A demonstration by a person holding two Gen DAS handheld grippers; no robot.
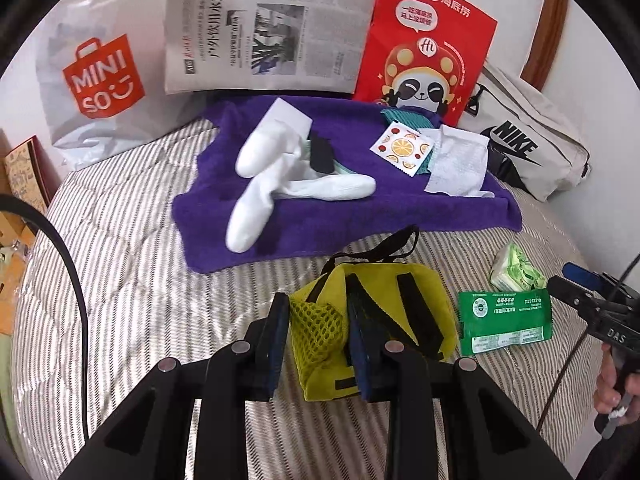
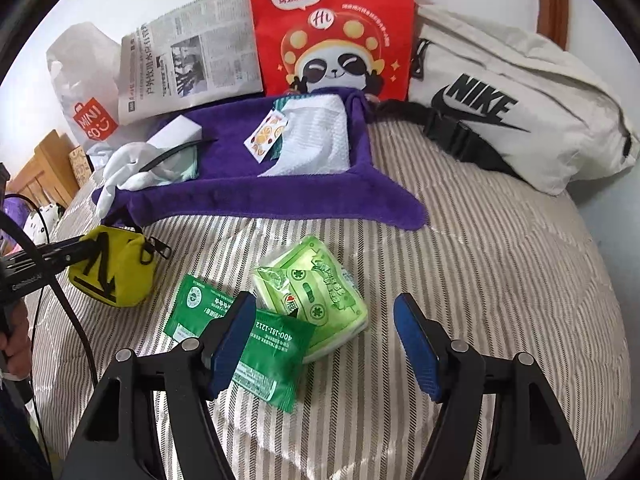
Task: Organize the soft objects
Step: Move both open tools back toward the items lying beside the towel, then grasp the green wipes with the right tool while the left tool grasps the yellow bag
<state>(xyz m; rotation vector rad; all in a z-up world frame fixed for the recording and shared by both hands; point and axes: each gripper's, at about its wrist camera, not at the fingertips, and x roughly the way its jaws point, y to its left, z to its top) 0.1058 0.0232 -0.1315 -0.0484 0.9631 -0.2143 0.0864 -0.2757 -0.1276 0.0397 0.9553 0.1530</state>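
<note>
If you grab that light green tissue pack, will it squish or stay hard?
The light green tissue pack would probably squish: it looks puffy and rounded. Its shiny plastic wrap may be a bit slippery between the right gripper pads. It likely weighs little, since it barely dents the striped bedding.

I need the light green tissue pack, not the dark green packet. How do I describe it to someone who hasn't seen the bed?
Start at the purple towel on the striped bedspread and come toward the near edge. Two green packs lie there, overlapping. The tissue pack is the puffy, pale lime one printed with a cassette tape; the dark green packet is flat with white text.
</note>
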